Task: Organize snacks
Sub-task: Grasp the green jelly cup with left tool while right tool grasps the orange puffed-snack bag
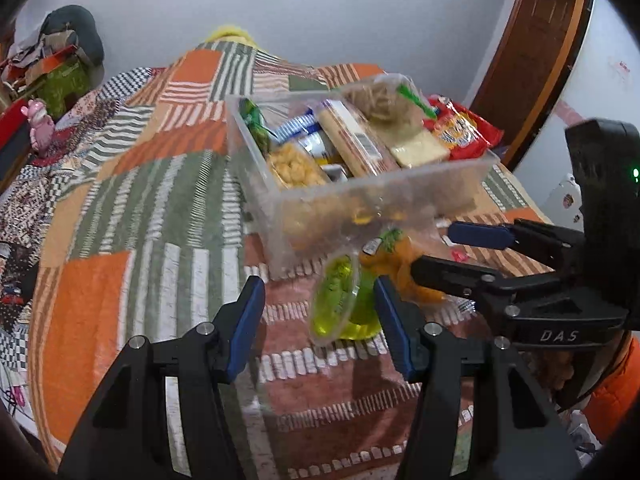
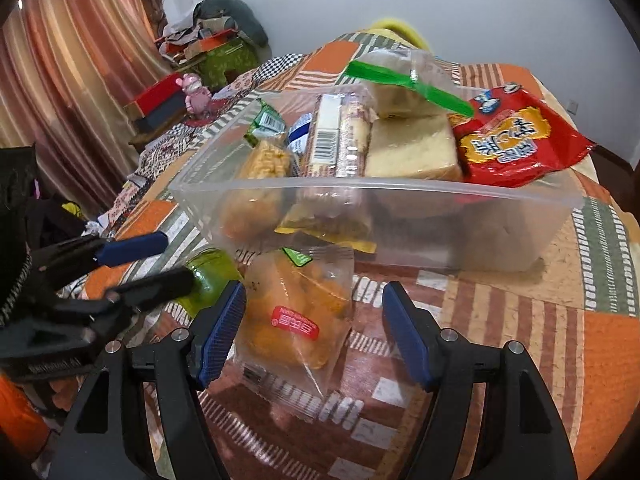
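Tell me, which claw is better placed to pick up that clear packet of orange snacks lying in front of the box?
Right, probably. The right claw stands open with the orange snack packet between its fingers. The left claw frames the green jelly cup instead.

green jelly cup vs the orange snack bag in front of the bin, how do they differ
The jelly cup is a rigid clear cup of green jelly, tipped on its side; the snack bag is a soft clear pouch of orange pieces with a red label, lying flat. The cup lies near the left tongs; the bag lies between the open right tongs. Both lie on the quilt, outside the bin.
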### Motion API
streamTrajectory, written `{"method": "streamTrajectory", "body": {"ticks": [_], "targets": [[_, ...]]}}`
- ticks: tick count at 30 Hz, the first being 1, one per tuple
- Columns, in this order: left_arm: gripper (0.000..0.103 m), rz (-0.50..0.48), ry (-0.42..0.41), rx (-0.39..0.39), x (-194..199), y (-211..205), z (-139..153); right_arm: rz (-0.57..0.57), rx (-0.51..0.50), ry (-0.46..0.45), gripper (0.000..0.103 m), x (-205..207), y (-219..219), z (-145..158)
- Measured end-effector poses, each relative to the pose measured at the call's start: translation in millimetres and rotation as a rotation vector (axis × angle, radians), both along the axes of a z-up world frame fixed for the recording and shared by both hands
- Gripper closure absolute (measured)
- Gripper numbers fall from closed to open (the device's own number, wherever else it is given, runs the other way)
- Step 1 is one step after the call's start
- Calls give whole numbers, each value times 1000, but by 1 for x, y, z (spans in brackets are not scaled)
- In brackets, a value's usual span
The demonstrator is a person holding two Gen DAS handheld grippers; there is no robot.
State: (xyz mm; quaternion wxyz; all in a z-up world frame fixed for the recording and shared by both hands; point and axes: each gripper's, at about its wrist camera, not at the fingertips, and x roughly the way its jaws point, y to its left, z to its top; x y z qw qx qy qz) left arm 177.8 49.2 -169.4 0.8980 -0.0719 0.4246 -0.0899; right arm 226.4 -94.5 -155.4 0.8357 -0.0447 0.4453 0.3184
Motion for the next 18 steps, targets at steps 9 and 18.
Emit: {"method": "streamTrajectory", "body": {"ticks": [9,18], "targets": [[45,-38,19,-4,5,-13,-11,2,-17,13,47,-3,5,-9],[48,-73,78,-1,16,-24,-27,-19,0,-5,49,-15,-14,-4]]}}
